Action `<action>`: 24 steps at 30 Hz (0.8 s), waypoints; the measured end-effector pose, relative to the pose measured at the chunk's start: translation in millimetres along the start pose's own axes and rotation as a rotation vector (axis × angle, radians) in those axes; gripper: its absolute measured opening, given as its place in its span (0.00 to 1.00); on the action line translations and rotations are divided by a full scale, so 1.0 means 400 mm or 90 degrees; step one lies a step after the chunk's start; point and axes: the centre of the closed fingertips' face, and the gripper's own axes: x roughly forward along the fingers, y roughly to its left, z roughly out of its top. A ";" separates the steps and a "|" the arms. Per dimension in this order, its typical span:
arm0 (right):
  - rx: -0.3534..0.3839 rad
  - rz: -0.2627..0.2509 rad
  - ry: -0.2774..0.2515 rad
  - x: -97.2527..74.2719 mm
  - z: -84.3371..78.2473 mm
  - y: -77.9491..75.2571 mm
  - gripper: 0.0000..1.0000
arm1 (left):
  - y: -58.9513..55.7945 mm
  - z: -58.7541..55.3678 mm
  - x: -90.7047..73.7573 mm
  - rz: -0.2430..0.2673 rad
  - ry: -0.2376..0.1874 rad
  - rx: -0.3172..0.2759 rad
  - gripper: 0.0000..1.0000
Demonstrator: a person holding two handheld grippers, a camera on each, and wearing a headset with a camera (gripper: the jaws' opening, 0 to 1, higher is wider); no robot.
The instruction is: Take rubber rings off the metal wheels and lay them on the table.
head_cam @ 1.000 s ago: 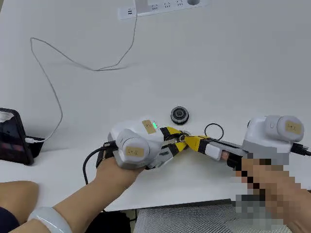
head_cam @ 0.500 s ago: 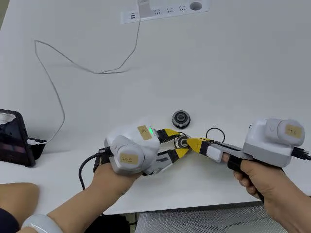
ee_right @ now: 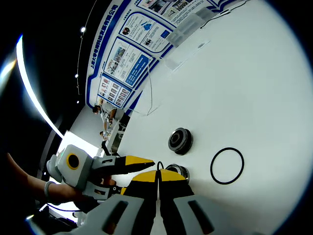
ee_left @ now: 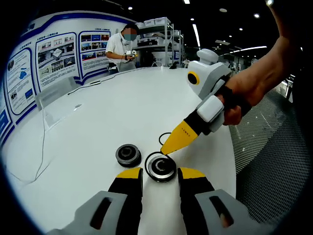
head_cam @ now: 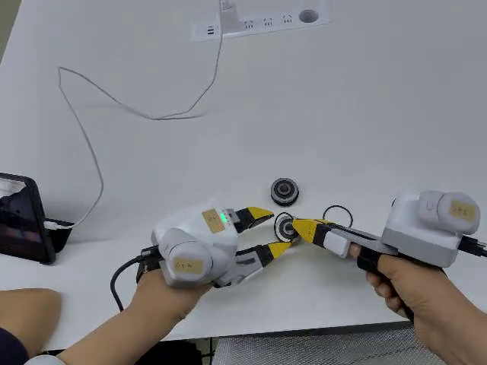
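A metal wheel (head_cam: pixel 284 226) (ee_left: pixel 162 167) (ee_right: pixel 178 172) lies on the white table between the two grippers. My right gripper (head_cam: pixel 298 226) (ee_right: pixel 157 174) is shut, its tips pinching the wheel's thin black rubber ring (ee_left: pixel 152 156), which stands loose around the wheel. My left gripper (head_cam: pixel 275 230) (ee_left: pixel 160 175) is open, with its yellow tips on either side of the wheel and not touching it. A second wheel (head_cam: pixel 284 191) (ee_left: pixel 128 154) (ee_right: pixel 180 140) lies just beyond. One loose ring (head_cam: pixel 336 214) (ee_right: pixel 227 165) lies flat to the right.
A power strip (head_cam: pixel 259 19) lies at the table's far edge, and its cable (head_cam: pixel 84 137) runs down the left to a black device (head_cam: pixel 19 224). The table's front edge is close under both hands. A person (ee_left: pixel 124 46) stands far off.
My left gripper has opened and drawn back a little to the left, off the wheel it was shut on. The right gripper's tip stays at the wheel.
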 end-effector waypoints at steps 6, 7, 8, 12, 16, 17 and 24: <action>0.010 0.011 -0.005 -0.002 0.002 0.010 0.02 | 0.008 -0.004 -0.010 0.012 -0.001 -0.009 0.34; 0.013 0.013 -0.007 -0.002 0.004 0.012 0.02 | 0.008 -0.004 -0.011 0.011 -0.003 -0.011 0.34; 0.014 0.016 -0.008 -0.003 0.005 0.015 0.02 | 0.008 -0.005 -0.012 0.012 -0.002 -0.010 0.34; 0.015 0.018 -0.011 -0.008 0.007 0.022 0.02 | 0.008 -0.010 -0.014 0.012 -0.001 -0.012 0.35; 0.016 0.018 -0.014 -0.015 0.008 0.025 0.02 | 0.008 -0.006 -0.016 0.014 -0.009 -0.017 0.39; 0.018 0.018 -0.015 -0.017 0.009 0.026 0.02 | 0.008 -0.006 -0.016 0.014 -0.010 -0.018 0.40; 0.028 0.018 -0.036 -0.042 0.029 0.034 0.02 | 0.008 -0.008 -0.018 0.013 -0.018 -0.025 0.46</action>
